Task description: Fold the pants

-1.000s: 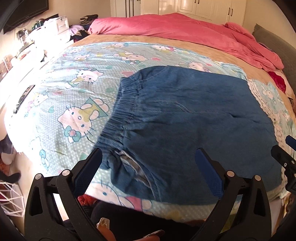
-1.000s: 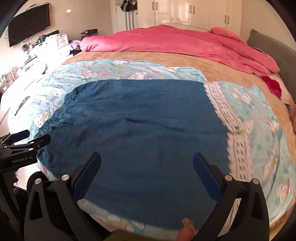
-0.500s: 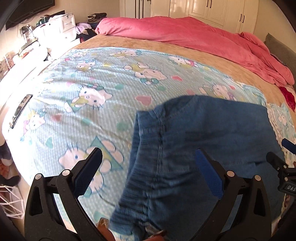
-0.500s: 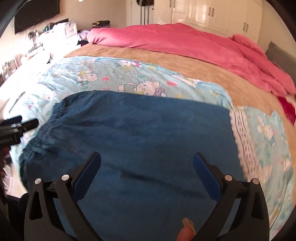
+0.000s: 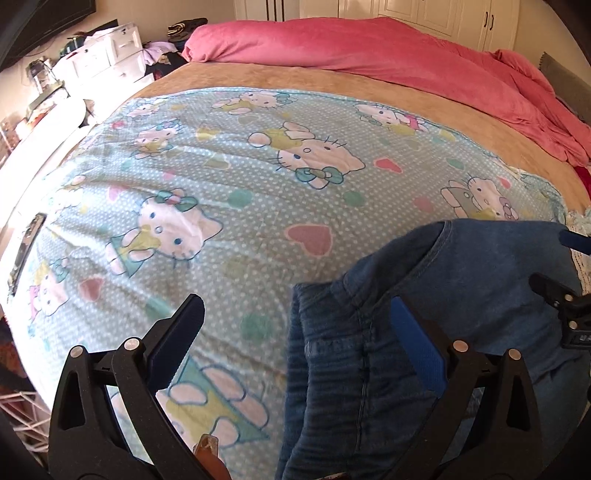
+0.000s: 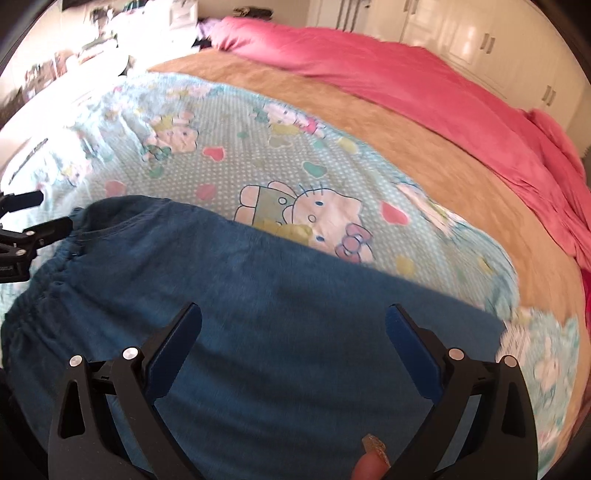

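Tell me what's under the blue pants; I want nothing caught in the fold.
The blue pants lie on the cartoon-cat blanket, which shows all around them. Whatever sits directly beneath the denim is covered, so I cannot tell.

pants on sheet, near edge, right of centre | sheet on bed | duvet behind, along far side | drawers far left | wardrobe behind bed
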`<state>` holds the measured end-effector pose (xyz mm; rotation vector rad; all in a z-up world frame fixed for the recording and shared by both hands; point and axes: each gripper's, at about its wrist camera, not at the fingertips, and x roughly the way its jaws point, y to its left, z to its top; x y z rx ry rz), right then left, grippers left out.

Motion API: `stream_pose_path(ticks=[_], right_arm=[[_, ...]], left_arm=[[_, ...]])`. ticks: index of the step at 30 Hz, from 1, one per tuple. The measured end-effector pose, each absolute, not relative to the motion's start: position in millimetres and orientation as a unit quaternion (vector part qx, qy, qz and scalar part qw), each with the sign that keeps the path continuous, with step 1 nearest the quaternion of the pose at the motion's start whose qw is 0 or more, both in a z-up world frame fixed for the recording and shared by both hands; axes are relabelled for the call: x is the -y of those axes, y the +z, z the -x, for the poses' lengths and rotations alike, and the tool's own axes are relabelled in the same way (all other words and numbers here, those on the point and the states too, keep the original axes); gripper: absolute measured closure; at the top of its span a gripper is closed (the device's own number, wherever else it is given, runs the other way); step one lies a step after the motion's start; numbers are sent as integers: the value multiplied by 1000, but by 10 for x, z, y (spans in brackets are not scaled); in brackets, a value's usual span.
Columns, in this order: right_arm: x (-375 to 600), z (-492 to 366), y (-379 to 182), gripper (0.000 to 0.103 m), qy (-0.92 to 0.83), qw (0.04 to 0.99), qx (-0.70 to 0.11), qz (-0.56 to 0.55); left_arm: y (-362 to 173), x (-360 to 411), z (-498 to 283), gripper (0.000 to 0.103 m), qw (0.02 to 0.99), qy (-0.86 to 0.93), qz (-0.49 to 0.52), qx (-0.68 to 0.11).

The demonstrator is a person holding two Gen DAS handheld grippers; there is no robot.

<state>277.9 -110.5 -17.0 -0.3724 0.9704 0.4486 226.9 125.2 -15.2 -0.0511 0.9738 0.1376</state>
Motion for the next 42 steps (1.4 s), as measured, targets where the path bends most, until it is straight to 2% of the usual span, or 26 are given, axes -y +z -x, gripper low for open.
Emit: stream_pose_path(ticks=[5, 7, 9, 10, 12, 13, 16, 17, 18, 19, 20, 22, 25, 34, 42], right_arm=[[910, -3065, -339, 4, 243, 817, -477, 211], [832, -3159, -394, 4, 262, 804, -488, 217], [744, -3192, -416, 4, 275, 799, -481, 231], [702, -3210, -432, 4, 281, 796, -480, 238], [613, -3250, -483, 4, 289, 788, -480, 256], [572, -3265, -516, 4, 296, 780, -485, 262], [522, -3279, -567, 8, 308, 770, -493, 262], [530, -3275, -567, 22, 315, 769, -497, 252], [547, -3257, -552, 30, 325, 767, -502, 231], [545, -3233, -537, 48, 331, 767, -503, 221], [534, -3185, -514, 70, 334, 769, -500, 216], [534, -3068, -468, 94, 338, 771, -497, 209], [634, -2834, -331, 99, 319, 789, -485, 201], [1014, -1991, 414, 99, 318, 846, -406, 134], [1122, -1123, 524, 99, 334, 860, -366, 116]], left_arm=[[-291, -1256, -2405, 9, 877, 62, 5, -476], [-363, -1242, -2449, 16, 876, 52, 1, -479], [-430, -1239, -2489, 43, 873, 21, 16, -488], [-449, -1233, -2501, 49, 872, 10, 21, -488], [-456, -1200, -2506, 69, 874, -8, 20, -485], [-442, -1195, -2497, 72, 876, -9, 18, -482], [-377, -1227, -2450, 75, 882, -17, 23, -471], [-340, -1241, -2420, 75, 885, -19, 25, -465], [-308, -1243, -2394, 76, 887, -21, 26, -460], [-278, -1239, -2368, 76, 889, -22, 25, -456], [-248, -1230, -2342, 76, 891, -25, 22, -452], [-187, -1207, -2281, 76, 896, -27, 16, -444], [-94, -1181, -2200, 76, 901, -29, 10, -433], [288, -1109, -1738, 76, 927, -45, 4, -373], [421, -1022, -1081, 76, 930, -63, -65, -355]])
